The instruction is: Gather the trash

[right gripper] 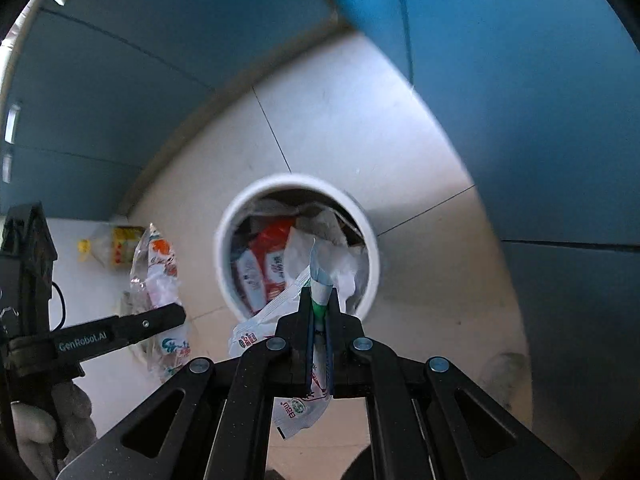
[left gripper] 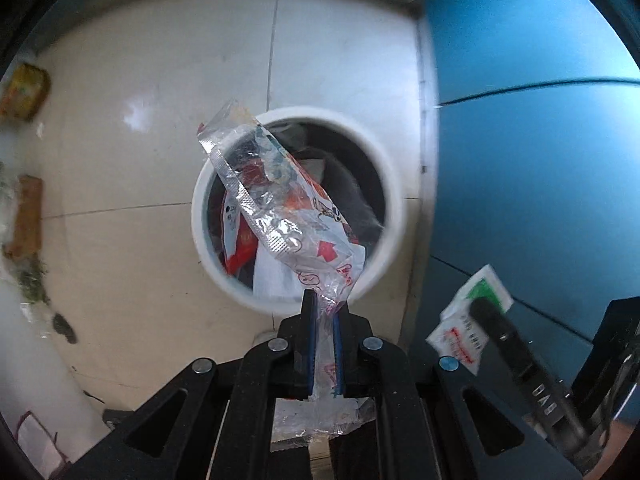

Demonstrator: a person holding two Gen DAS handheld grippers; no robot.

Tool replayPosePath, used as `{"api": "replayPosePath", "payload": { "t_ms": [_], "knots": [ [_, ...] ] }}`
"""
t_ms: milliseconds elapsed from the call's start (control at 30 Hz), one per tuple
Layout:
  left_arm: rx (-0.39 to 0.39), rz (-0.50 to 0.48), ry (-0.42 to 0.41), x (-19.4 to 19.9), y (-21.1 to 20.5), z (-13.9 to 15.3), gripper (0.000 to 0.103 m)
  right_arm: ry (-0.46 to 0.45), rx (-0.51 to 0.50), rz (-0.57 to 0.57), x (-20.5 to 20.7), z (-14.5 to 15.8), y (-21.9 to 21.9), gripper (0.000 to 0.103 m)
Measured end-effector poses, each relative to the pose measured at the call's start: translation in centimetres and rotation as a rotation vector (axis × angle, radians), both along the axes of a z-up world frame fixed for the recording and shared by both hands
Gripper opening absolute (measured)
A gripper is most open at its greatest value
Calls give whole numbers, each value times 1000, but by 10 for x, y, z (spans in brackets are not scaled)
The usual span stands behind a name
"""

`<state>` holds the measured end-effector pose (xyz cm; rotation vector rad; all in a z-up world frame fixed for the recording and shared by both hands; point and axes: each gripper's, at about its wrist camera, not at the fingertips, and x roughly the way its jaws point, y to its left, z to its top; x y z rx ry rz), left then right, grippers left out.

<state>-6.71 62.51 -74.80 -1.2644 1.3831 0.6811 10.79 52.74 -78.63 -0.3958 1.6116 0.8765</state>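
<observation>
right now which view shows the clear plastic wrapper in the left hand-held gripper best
The left wrist view. The clear plastic wrapper fills the middle of the frame, pinched in the left hand-held gripper above the white bin. The right wrist view shows the wrapper only small at the left edge, partly behind a gripper finger.
</observation>
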Motion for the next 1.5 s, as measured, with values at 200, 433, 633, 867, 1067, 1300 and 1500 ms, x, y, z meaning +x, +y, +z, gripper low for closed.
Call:
{"api": "replayPosePath", "payload": {
  "t_ms": [200, 433, 633, 867, 1067, 1300, 1500],
  "knots": [
    [-40, 15, 30, 1, 14, -81, 7, -4, -49, 97, -17, -97, 13, 5],
    [32, -5, 80, -15, 18, -93, 78, -36, -92, 180, -28, -137, 26, 23],
    [91, 17, 104, -28, 16, -65, 92, -56, -105, 196, -26, -122, 19, 53],
    [239, -11, 175, -38, 5, -9, 93, -144, -106, 257, -26, -64, 9, 97],
    [318, 0, 232, -55, -13, 46, 93, -237, -104, 299, -31, 7, -6, 100],
    [389, 15, 247, -69, -47, 136, 93, -284, -91, 291, -41, 114, -36, 100],
    [466, 14, 200, -78, -89, 242, 93, -357, -15, 286, -52, 253, -75, 100]
  ]
}}
